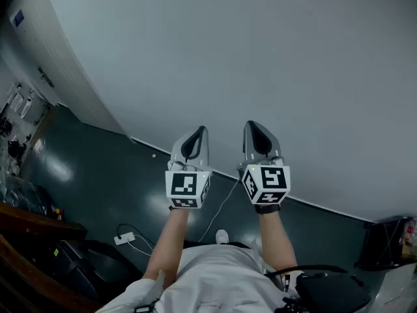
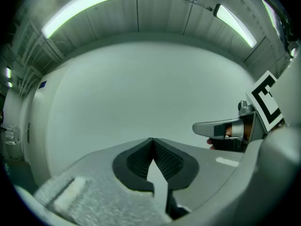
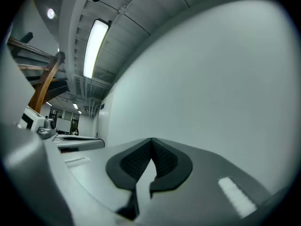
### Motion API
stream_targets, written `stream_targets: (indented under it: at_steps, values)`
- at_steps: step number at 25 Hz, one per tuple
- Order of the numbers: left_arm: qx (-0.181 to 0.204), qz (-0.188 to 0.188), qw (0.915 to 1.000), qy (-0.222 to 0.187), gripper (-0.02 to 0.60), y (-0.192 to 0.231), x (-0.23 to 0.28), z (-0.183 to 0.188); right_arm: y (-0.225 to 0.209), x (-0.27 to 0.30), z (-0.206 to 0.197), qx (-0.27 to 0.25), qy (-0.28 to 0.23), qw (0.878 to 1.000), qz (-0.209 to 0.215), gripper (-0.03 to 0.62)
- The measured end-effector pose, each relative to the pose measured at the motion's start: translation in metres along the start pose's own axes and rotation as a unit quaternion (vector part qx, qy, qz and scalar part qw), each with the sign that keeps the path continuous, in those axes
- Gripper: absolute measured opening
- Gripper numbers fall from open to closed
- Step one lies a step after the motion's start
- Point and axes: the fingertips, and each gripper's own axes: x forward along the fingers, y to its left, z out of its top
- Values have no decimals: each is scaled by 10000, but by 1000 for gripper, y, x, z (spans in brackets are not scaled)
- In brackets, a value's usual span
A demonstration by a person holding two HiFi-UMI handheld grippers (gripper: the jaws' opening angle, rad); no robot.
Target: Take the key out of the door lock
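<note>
No key, lock or door handle shows in any view. My two grippers are held side by side in front of a plain white wall (image 1: 260, 57). The left gripper (image 1: 194, 135) is shut, its black pads meeting at the tips with nothing between them (image 2: 152, 142). The right gripper (image 1: 256, 130) is shut too, and its pads (image 3: 151, 142) hold nothing. In the left gripper view the right gripper (image 2: 221, 128) shows at the right edge. Both point at the bare wall, a little short of it.
Dark green floor (image 1: 111, 181) runs along the wall's foot. A white cable (image 1: 221, 210) and a power strip (image 1: 125, 238) lie on it. A wooden desk edge (image 1: 32, 220) is at lower left, dark equipment (image 1: 384, 240) at lower right. Ceiling lights (image 2: 80, 8) glow overhead.
</note>
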Motion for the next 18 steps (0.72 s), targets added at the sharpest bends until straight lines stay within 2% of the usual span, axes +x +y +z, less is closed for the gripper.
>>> stream_targets:
  at_steps: [6, 10, 14, 18]
  values:
    - [-87, 115, 9999, 12, -2, -16, 3, 1, -19, -8, -6, 101, 48, 9997, 211, 2]
    - [-67, 274, 9995, 101, -2, -10, -6, -2, -6, -2, -13, 185, 93, 9985, 501, 2]
    - [-56, 653, 9978, 108, -2, 19, -31, -2, 34, 11, -19, 303, 98, 9945, 994, 2]
    - [-162, 1259, 9919, 45, 0, 73, -82, 0, 114, 25, -21, 335, 82, 9822, 1848, 2]
